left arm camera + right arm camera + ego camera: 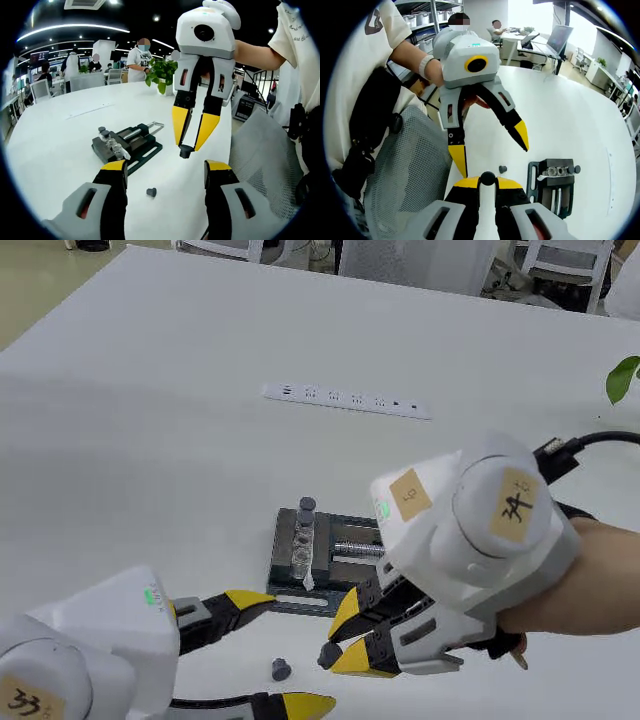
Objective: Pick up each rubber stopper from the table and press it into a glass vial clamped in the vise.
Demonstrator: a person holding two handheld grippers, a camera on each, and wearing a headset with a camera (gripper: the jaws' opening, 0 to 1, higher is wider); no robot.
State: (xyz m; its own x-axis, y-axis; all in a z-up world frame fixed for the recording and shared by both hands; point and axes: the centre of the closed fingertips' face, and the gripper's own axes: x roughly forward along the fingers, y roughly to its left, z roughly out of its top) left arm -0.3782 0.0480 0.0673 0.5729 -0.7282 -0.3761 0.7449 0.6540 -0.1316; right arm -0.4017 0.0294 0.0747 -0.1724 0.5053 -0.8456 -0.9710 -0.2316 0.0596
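Observation:
A dark vise (pixel 345 570) stands on the white table (pixel 150 440) and clamps a row of glass vials (pixel 302 545). The far vial carries a dark stopper (pixel 307 505). My right gripper (pixel 340 645) hovers just right of the vise's near end, shut on a dark rubber stopper (pixel 328 655) (pixel 487 177) (pixel 186 151). A second, loose stopper (pixel 281 669) (pixel 151 192) (pixel 503 169) lies on the table in front of the vise. My left gripper (pixel 290 650) (pixel 166 167) is wide open, its jaws spread to either side of that loose stopper and above it.
A white power strip (pixel 345 400) lies further back on the table. A green plant leaf (pixel 622 378) shows at the right edge. Chairs (pixel 560 265) stand beyond the far edge. A mesh chair back (pixel 410 170) sits near the person.

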